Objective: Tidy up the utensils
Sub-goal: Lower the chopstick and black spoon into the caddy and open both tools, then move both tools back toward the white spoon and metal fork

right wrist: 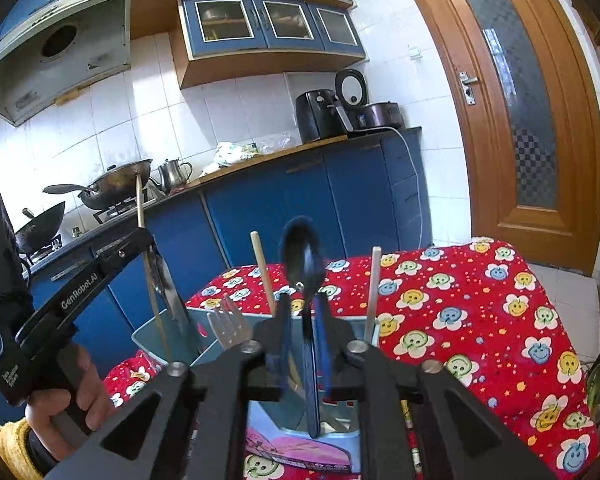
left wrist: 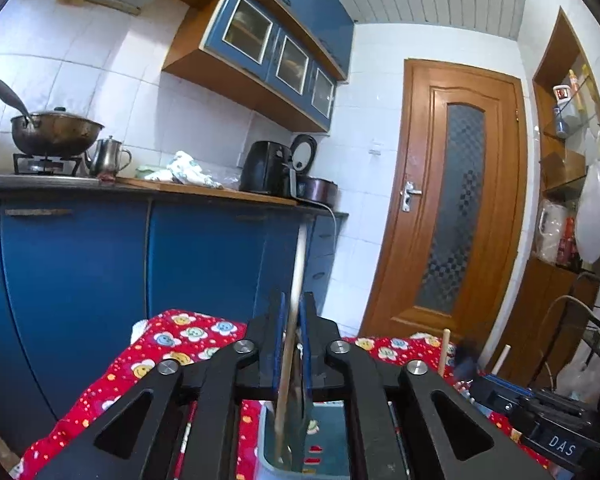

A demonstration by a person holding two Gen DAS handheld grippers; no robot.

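A light blue utensil holder (right wrist: pixel 160 332) stands on the red flowered cloth (right wrist: pixel 480 300). My left gripper (left wrist: pixel 294 300) has a wooden chopstick (left wrist: pixel 298 264) upright between its blue pads. The pads stand slightly apart from it, and its lower end rests in the holder (left wrist: pixel 268 440). The right wrist view shows this gripper (right wrist: pixel 156 264) at the left, held by a hand (right wrist: pixel 60 396). My right gripper (right wrist: pixel 304 300) is open around a black spoon (right wrist: pixel 302 252), bowl up, handle down in the holder. A fork (right wrist: pixel 228 324), a metal blade (right wrist: pixel 172 292) and two more chopsticks (right wrist: pixel 262 268) (right wrist: pixel 374 292) stand in the holder.
The cloth-covered table ends just beyond the holder, with blue base cabinets (left wrist: pixel 80 272) close behind. A wok (left wrist: pixel 56 132) and kettle (left wrist: pixel 108 156) sit on the counter, beside an air fryer (left wrist: pixel 266 168). A wooden door (left wrist: pixel 456 208) is at the right.
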